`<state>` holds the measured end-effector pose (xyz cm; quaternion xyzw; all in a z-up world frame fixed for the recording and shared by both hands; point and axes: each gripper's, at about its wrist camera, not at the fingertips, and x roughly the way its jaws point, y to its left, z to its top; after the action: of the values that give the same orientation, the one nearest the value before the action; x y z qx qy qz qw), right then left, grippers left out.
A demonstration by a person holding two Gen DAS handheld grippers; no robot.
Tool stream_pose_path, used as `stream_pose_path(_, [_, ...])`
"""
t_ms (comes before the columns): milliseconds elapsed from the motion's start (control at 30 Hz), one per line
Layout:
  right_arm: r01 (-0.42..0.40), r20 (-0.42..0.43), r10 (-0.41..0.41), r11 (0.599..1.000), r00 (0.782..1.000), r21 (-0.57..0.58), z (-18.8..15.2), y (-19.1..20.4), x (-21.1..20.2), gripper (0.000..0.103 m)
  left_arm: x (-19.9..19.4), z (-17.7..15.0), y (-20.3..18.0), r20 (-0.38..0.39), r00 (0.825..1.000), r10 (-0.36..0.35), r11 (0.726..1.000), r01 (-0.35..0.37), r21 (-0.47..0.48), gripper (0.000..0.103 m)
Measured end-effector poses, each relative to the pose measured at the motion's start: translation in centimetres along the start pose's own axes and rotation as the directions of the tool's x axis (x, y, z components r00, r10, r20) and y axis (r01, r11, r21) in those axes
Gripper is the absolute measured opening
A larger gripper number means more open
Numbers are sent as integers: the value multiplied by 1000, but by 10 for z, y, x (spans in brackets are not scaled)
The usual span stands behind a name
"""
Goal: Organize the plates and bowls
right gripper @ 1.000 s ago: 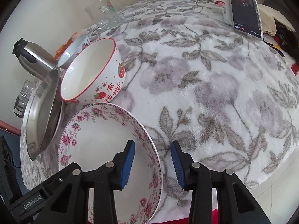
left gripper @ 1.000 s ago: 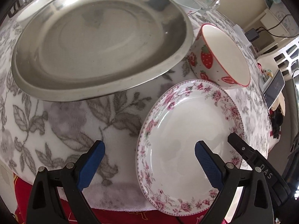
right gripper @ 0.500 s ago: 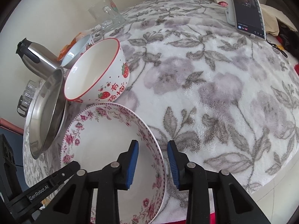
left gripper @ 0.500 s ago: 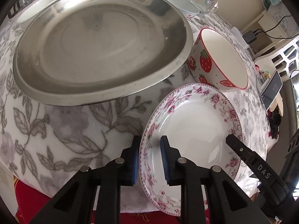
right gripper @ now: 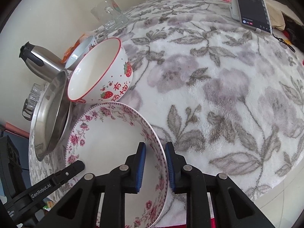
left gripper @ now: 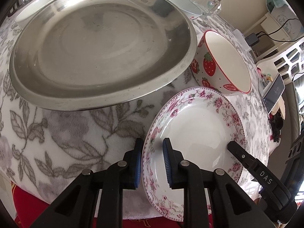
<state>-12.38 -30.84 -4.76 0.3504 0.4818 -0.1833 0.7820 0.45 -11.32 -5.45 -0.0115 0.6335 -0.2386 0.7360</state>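
Note:
A floral plate with a pink rose border lies near the table's front edge. My left gripper is shut on its left rim, one blue pad inside and one outside. My right gripper straddles the opposite rim. Its jaws are still closing, and both pads sit against the rim. Just behind the plate stands a strawberry bowl, upright. A large steel plate lies to the left of the bowl, its edge close to it.
Behind the steel plate are a white bowl, a pale blue bowl, a steel kettle and a glass mug. A phone on a stand is at the far right. The flowered tablecloth stretches right of the plate.
My left gripper went from wide open to shut on the plate's left rim. The right gripper's jaws narrowed around the other rim. The plate sits slightly tilted now.

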Motion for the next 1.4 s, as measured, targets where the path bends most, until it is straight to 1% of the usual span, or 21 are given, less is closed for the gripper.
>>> stream_pose_path(167, [8,2,-8,1000,1000,-11,-2,1,-2,22,0,0,-3,0,1000,8,1000,-8,7,22])
stream_pose_path(400, [-12,3,12,1000,1000,-13,-2,1,-8,18,-4,1,-13,23,999,33,999,-34,35,22])
stream_pose_path(467, [-29,5,29,1000,1000,-10,-2,2,-11,18,-6,1,-15,33,999,32,999,-34,36,22])
stream_pose_path(500, [-39,7,39,999,999,-6,-2,2,-13,16,-8,2,-16,38,999,30,999,-31,36,22])
stream_pose_path(567, [-47,10,47,999,999,-5,-2,2,-16,14,-10,2,-17,44,999,26,999,-28,34,22])
stream_pose_path(700, [-54,6,54,998,999,-14,-5,4,-18,14,-14,3,-16,53,998,16,999,-17,26,22])
stream_pose_path(833, [-69,12,69,997,998,-16,-6,5,-21,12,-19,2,-17,66,998,26,999,-28,33,22])
stream_pose_path(1067, [-95,20,95,995,995,0,-8,1,-27,12,-23,0,-15,86,996,3,999,-7,42,22])
stream_pose_path(1167, [-114,35,114,993,993,8,-9,0,-32,12,-33,-6,-10,97,995,-13,999,8,50,22])
stream_pose_path(1400, [-134,63,134,991,989,11,-10,-1,-41,12,-46,-7,-12,127,991,-40,997,32,67,22])
